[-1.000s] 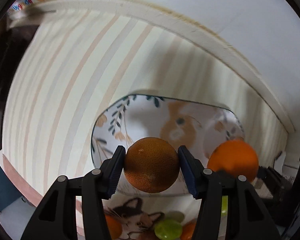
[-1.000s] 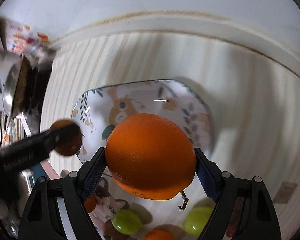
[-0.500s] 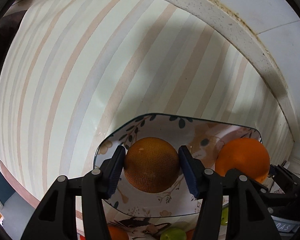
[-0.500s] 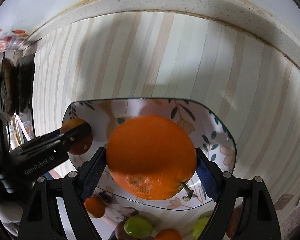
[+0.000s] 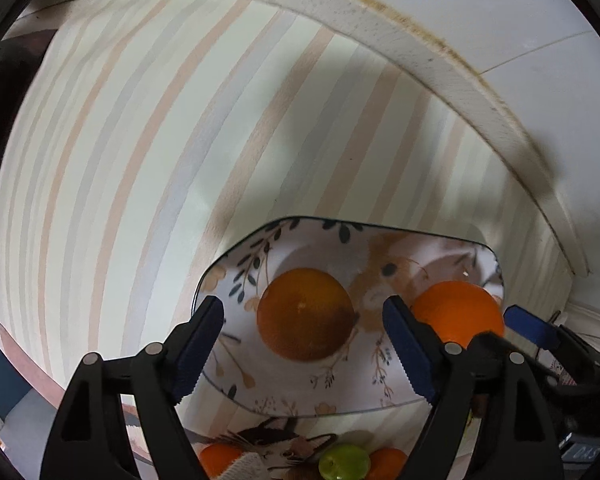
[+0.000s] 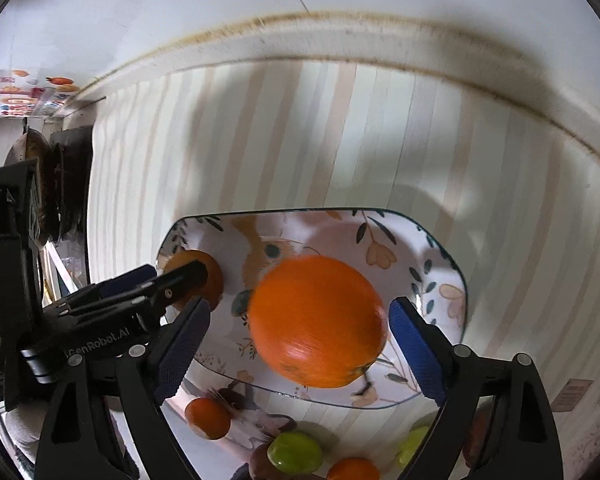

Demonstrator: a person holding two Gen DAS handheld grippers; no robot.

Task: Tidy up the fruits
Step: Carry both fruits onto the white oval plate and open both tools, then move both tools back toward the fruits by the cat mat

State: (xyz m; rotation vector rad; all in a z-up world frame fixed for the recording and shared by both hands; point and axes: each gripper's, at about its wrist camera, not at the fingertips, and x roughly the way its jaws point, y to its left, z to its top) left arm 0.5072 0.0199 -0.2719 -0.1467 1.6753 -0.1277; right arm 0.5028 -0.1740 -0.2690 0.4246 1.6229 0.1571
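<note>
A floral plate [image 5: 284, 240] [image 6: 440, 280] lies on the striped tablecloth. A dull brownish orange [image 5: 306, 314] rests on it between the spread fingers of my open left gripper [image 5: 306, 344]; it shows partly hidden in the right wrist view [image 6: 210, 276]. A bright orange [image 6: 318, 320] [image 5: 456, 312] sits on the plate between the spread fingers of my open right gripper [image 6: 300, 344]. Neither fruit is touched by the pads.
A second plate with a cat picture [image 5: 284, 436] lies nearer, with small oranges [image 6: 208, 418] and green fruits [image 6: 296, 452] on it. A raised white ledge [image 5: 380, 28] and wall bound the far side. Dark kitchenware [image 6: 60, 184] stands at the left.
Both grippers opened and let go of their oranges, which now rest on the floral plate. Both grippers drew back slightly from the fruit.
</note>
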